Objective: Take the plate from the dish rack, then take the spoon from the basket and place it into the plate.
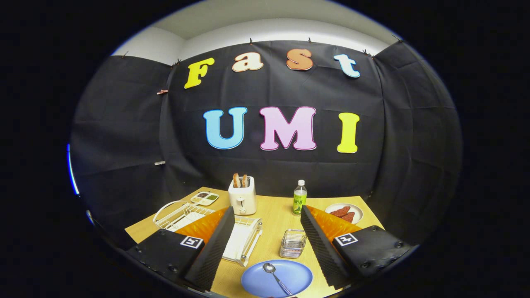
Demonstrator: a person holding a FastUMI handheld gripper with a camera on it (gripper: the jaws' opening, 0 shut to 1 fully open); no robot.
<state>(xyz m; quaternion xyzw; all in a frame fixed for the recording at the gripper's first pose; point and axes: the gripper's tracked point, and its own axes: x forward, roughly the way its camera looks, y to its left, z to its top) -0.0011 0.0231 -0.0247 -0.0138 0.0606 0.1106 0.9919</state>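
Gripper view. The gripper [265,244] is held above the near edge of a wooden table [273,215], its two fingers spread wide apart and grasping nothing; the jaws stand released.

Between the fingers, at the near edge of the table, lies a blue plate [290,281]. A metal spoon [275,277] rests in the plate, bowl toward the far side and handle toward the near rim. The spoon touches neither finger.

Just beyond the plate, between the fingers, stands a small wire basket [292,243]; its contents cannot be made out.

A white dish rack [244,238] sits on the table behind and beside the left finger, which partly covers it. A white panel lies within the rack.

Further back, near the middle of the table, stands a white toaster [242,198] with two slices of bread [240,180] upright in its slots. Beside the toaster, toward the rack's far end, is a divided tray [205,198] holding dark and green portions. To the toaster's other side stands a green-labelled bottle [299,198] with a white cap, upright. Beyond the right finger sits a white dish [357,212] carrying reddish-brown pieces of food [343,213].
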